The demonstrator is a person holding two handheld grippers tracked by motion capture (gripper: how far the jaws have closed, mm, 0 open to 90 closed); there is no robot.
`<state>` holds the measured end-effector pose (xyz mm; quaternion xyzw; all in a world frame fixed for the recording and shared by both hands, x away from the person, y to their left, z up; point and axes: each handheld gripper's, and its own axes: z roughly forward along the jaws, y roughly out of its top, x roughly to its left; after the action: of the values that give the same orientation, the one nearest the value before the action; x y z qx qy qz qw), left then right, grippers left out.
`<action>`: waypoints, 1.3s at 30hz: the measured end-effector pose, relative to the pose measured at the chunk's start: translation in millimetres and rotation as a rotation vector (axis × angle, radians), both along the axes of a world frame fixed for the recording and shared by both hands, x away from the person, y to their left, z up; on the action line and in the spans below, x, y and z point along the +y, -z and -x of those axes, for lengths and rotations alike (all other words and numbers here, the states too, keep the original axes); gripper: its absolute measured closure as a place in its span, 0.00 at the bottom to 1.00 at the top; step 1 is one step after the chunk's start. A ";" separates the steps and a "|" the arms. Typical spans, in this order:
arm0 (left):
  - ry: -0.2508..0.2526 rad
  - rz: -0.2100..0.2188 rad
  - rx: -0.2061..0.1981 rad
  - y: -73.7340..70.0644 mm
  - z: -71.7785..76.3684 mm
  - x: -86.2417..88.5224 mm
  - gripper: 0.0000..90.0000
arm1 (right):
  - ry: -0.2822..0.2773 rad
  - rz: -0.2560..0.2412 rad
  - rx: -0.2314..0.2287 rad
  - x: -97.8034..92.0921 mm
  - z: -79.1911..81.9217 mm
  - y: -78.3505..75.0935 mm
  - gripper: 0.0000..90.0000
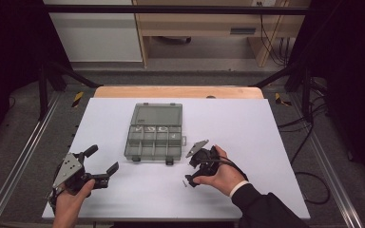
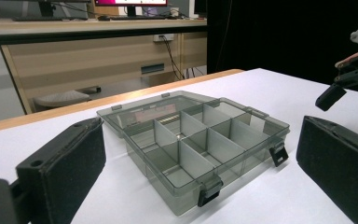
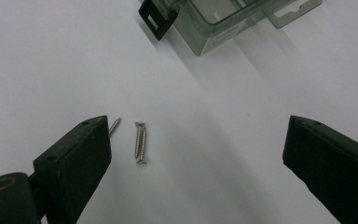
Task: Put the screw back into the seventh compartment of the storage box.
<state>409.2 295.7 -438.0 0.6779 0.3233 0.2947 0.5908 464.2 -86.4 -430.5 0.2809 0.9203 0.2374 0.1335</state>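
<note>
A smoky clear organizer box (image 1: 154,135) lies open mid-table, its lid flat behind it, with small pale parts in its far row of compartments. My left gripper (image 1: 103,158) rests open at the front left and faces the box (image 2: 200,140), with nothing between its jaws. My right gripper (image 1: 190,172) is open and tilted down over loose screws (image 1: 184,183) in front of the box's right corner. In the right gripper view, two screws (image 3: 141,142) lie side by side on the white tabletop, between the jaws and nearer the left one. A third screw (image 3: 114,125) peeks out beside the left jaw.
The white tabletop (image 1: 247,123) has bare room on both sides of the box. The box's black latches (image 3: 156,16) face me. The right gripper (image 2: 349,70) shows at the right edge of the left gripper view. Metal rails and cables run beside the table.
</note>
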 end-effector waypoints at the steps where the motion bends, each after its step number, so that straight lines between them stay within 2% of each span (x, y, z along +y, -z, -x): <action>1: 0.001 0.001 -0.002 0.0 0.1 0.3 0.01 | 0.000 0.000 0.000 0.0 0.0 0.0 0.09; 7: -0.001 -0.002 0.005 0.2 -1.1 0.0 0.01 | -0.021 0.001 0.011 2.1 2.7 0.5 0.18; 14: 0.002 -0.002 0.008 0.7 -2.5 -0.5 0.01 | -0.032 -0.002 0.019 2.9 3.6 0.2 0.34; 17: 0.007 -0.011 0.005 0.6 -1.7 -1.8 0.01 | -0.029 -0.008 0.037 4.1 3.6 1.8 0.43; 18: 0.008 -0.014 0.004 0.5 -1.4 -1.8 0.01 | -0.034 -0.013 0.052 5.1 3.4 4.1 0.50; 19: 0.008 -0.013 0.003 0.5 -1.2 -1.7 0.01 | -0.034 -0.013 0.052 5.1 3.4 4.1 0.50; 20: 0.008 -0.012 0.003 0.5 -1.5 -1.5 0.01 | -0.034 -0.012 0.072 6.7 4.5 6.1 0.57; 21: 0.007 -0.012 0.005 0.8 -1.9 -1.3 0.01 | -0.034 -0.012 0.072 6.7 4.5 6.1 0.57; 22: 0.006 -0.011 0.008 1.0 -2.3 -1.1 0.01 | -0.035 -0.010 0.086 8.4 6.0 7.9 0.62; 24: 0.006 -0.012 0.009 1.0 -2.4 -1.2 0.01 | -0.031 -0.008 0.089 8.9 6.7 8.7 0.65; 25: 0.007 -0.013 0.008 0.9 -2.3 -1.4 0.01 | -0.025 -0.008 0.097 9.5 7.1 10.5 0.71; 28: 0.011 -0.017 0.009 1.0 -1.9 -2.4 0.01 | -0.020 0.002 0.102 9.3 6.8 12.7 0.75; 33: 0.011 -0.019 0.009 1.4 -2.5 -2.7 0.01 | -0.001 -0.023 0.128 9.9 7.9 16.3 0.83; 39: 0.014 -0.022 0.007 1.3 -2.3 -3.1 0.02 | 0.003 -0.020 0.148 8.7 5.4 21.2 0.90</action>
<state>411.5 292.6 -439.4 0.6876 0.3174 0.2916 0.5843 458.8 -77.7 -451.7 0.3003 0.9249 0.2247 0.0625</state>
